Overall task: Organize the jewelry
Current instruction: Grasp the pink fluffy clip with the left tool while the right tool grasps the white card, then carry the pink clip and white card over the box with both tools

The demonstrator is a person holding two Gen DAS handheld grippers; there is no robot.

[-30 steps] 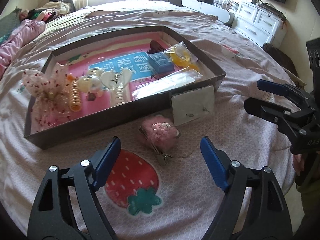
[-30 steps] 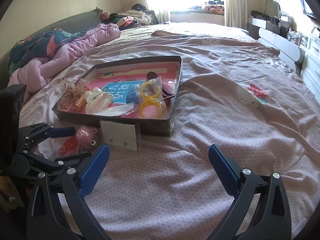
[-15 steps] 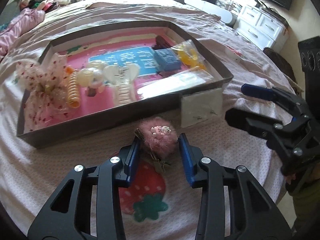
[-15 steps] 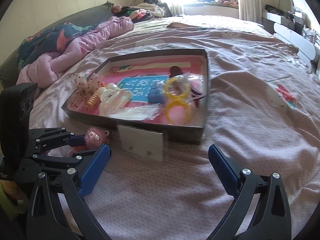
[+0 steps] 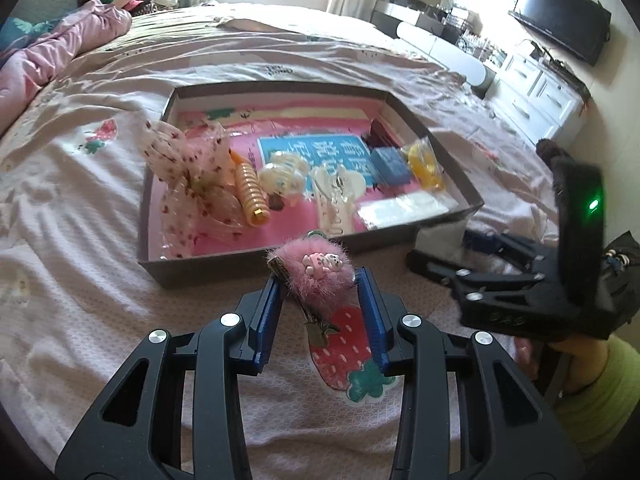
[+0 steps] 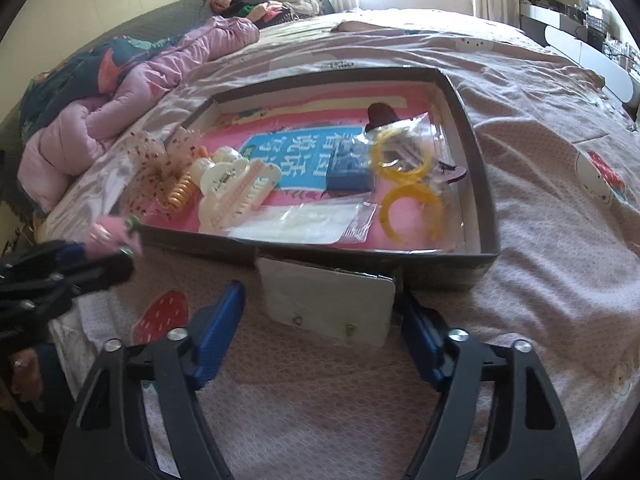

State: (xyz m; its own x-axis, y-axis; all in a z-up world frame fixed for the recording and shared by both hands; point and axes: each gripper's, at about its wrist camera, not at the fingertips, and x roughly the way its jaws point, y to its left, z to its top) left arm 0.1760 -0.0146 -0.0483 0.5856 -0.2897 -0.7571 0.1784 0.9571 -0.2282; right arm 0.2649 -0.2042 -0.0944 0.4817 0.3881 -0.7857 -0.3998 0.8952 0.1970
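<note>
1. Left gripper [image 5: 320,280] is pinching the fluffy pink pom-pom hair clip [image 5: 314,276] by its fur, lifted just off the bedsheet at the near wall of the shallow grey cardboard tray [image 5: 152,208]. Fur squishes, so I reckon the metal clip part hanging below could swing or slide out on the way over that wall.
2. Right gripper [image 6: 320,326] has jaws closing around the white earring card [image 6: 326,306] leaning on the tray's near wall; pads don't look like they're pressing it yet. Thin card, so it might bow, tip flat, or shed its small studs.
</note>
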